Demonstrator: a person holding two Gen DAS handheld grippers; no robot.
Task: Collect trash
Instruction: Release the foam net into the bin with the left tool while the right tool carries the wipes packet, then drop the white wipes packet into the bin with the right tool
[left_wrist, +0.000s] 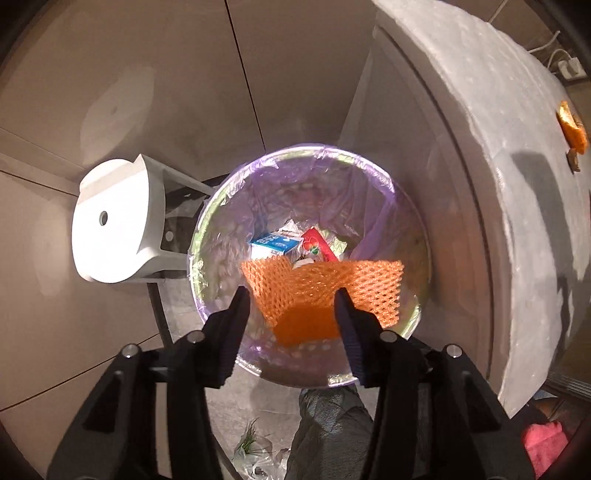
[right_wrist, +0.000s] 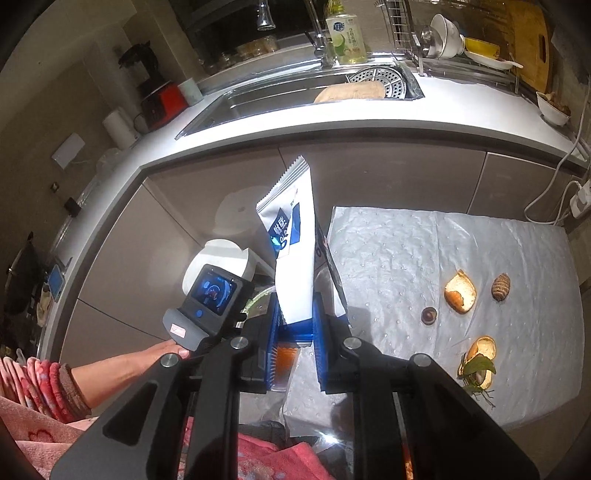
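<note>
Two grippers: each seen from its own wrist camera, one over a bin, one beside a covered table.
Left gripper (left_wrist: 291, 295): jaws spread wide, nothing between the pads; it points down into the bin.
Orange foam net (left_wrist: 321, 295): loose in the mouth of the bin, just beyond the left fingertips and apart from both; whether it rests on the trash below cannot be told.
Trash bin (left_wrist: 421, 236): round, lined with a pale purple bag, standing on the floor between a white stool (left_wrist: 114, 221) and the covered table (left_wrist: 498, 147).
Bin contents: a blue-and-white carton (left_wrist: 275, 245) and a red carton (left_wrist: 319, 245) lie at the bottom, side by side.
Right gripper (right_wrist: 295, 317): clamped on the lower end of a white-and-blue snack wrapper (right_wrist: 291, 236), blue pads pressing it from both sides.
Wrapper pose: upright, serrated top edge leaning slightly right, held in front of the cabinet doors.
Left hand (right_wrist: 166, 350): bare forearm with a pink sleeve, gripping the other tool's handle, whose small screen (right_wrist: 214, 291) glows blue.
Table trash: two pieces of orange peel (right_wrist: 460, 291) (right_wrist: 480, 354), a brown husk (right_wrist: 501, 286) and a small dark round bit (right_wrist: 429, 315) lie well apart on the silver cover.
Beyond: white counter (right_wrist: 369, 122) with a steel sink (right_wrist: 295, 96) and a dish rack (right_wrist: 461, 44).
</note>
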